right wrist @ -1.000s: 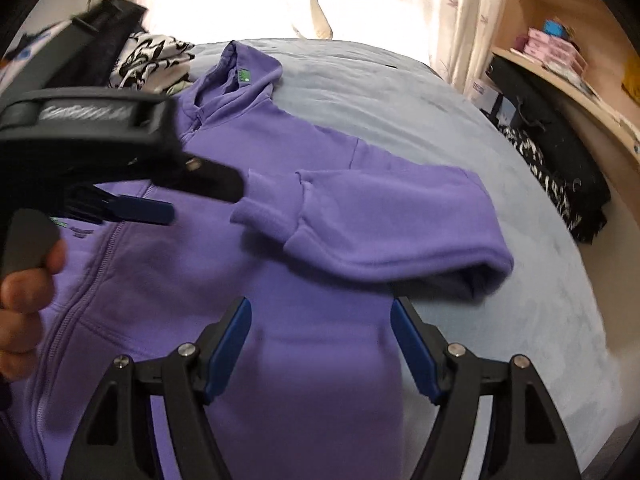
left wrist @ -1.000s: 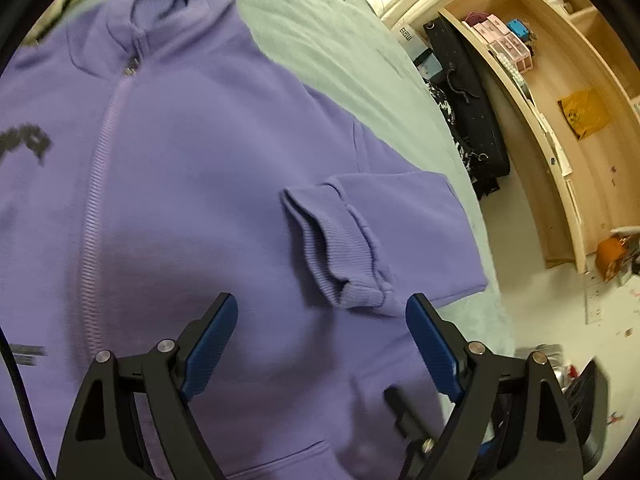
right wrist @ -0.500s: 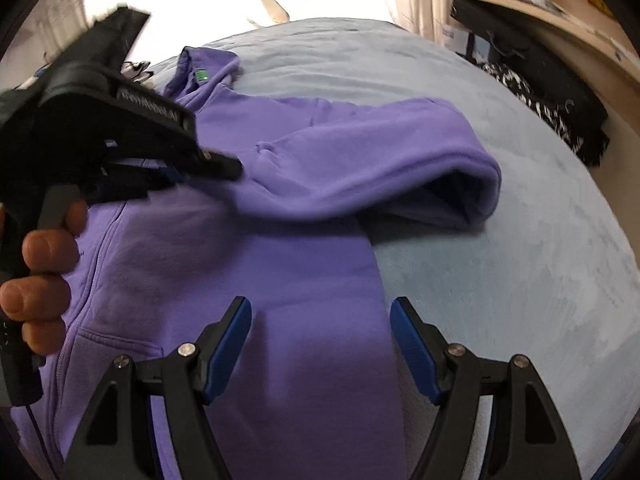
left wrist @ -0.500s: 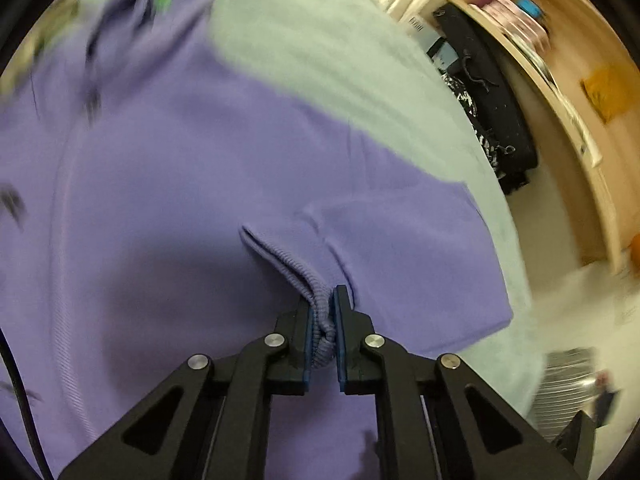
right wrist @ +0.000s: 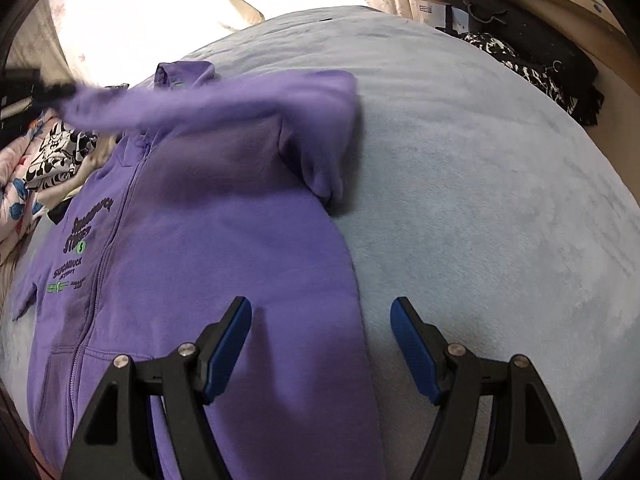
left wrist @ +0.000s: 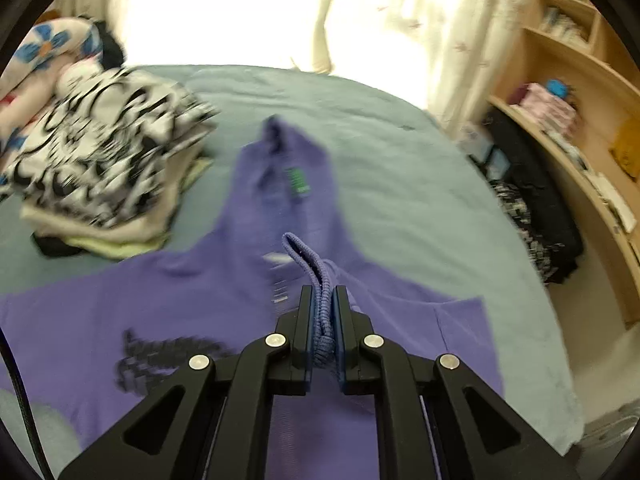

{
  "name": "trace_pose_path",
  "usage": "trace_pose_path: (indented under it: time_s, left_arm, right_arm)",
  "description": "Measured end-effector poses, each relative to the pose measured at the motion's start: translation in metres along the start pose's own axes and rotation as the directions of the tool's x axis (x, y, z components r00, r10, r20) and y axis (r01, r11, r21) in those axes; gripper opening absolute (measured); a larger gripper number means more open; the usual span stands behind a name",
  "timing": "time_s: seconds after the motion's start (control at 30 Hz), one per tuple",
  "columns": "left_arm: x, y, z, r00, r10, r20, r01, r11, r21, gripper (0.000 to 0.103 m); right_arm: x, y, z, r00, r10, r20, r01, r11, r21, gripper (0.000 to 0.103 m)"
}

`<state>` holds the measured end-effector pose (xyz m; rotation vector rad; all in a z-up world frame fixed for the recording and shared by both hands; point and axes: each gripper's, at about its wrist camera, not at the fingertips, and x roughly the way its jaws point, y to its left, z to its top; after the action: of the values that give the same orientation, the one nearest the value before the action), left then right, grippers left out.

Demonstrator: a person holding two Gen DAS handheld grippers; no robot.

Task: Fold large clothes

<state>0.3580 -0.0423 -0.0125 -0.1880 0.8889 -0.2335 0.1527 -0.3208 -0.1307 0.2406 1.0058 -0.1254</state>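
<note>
A purple zip hoodie (right wrist: 224, 240) lies face up on a pale blue-green bed (right wrist: 480, 208), hood toward the window. My left gripper (left wrist: 323, 308) is shut on the ribbed cuff (left wrist: 308, 260) of one sleeve and holds it raised above the chest. In the right wrist view that sleeve (right wrist: 168, 100) stretches across the hoodie toward the upper left, where the blurred left gripper (right wrist: 36, 88) shows at the frame edge. My right gripper (right wrist: 320, 344) stands open over the hoodie's lower side edge, nothing between its blue pads.
A stack of folded clothes with a black-and-white print on top (left wrist: 100, 160) sits on the bed left of the hood. A black bag (left wrist: 532, 208) and wooden shelves (left wrist: 580, 128) stand beyond the bed's right side. Curtains (left wrist: 440, 28) hang at the window.
My left gripper closed on the sleeve cuff, then lifted it and carried it across the hoodie's chest. The right gripper stayed open and shifted a little toward the hoodie's side edge.
</note>
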Motion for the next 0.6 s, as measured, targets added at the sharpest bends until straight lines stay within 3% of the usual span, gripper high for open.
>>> trace_pose_path:
  time_s: [0.1,0.2,0.3,0.4,0.47,0.53,0.6]
  left_arm:
    - [0.014,0.032,-0.023,0.997,0.043,-0.058,-0.044,0.999,-0.030,0.006]
    - [0.031,0.061,-0.050,0.990,0.038,-0.138,-0.047,0.997,-0.059,0.007]
    - [0.055,0.079,-0.080,0.964,0.039,-0.263,-0.061,0.995,-0.077,0.009]
    - [0.064,0.090,-0.095,0.950,0.022,-0.312,-0.055,0.994,-0.099,0.029]
    - [0.062,0.095,-0.095,0.954,-0.020,-0.300,-0.021,0.991,-0.131,0.034]
    - [0.063,0.100,-0.093,0.956,-0.043,-0.291,-0.001,0.989,-0.150,0.046]
    - [0.067,0.103,-0.087,0.960,-0.035,-0.277,-0.007,0.989,-0.150,0.051]
  right_arm:
    - [-0.002,0.004,0.002,1.000,-0.008,0.003,0.008,1.000,-0.019,0.072]
    - [-0.003,0.006,0.005,1.000,-0.018,0.003,0.018,0.999,-0.036,0.072]
    - [-0.001,0.008,0.007,1.000,-0.024,-0.018,0.023,0.998,-0.058,0.073]
    - [-0.003,0.009,0.010,0.999,-0.016,-0.036,0.013,0.997,-0.081,0.073]
    - [-0.008,0.008,0.014,0.999,-0.001,-0.041,-0.003,0.995,-0.099,0.073]
    - [-0.013,0.008,0.020,0.999,0.021,-0.043,-0.026,0.994,-0.106,0.073]
    - [-0.016,0.006,0.032,0.998,0.045,-0.049,-0.050,0.993,-0.104,0.073]
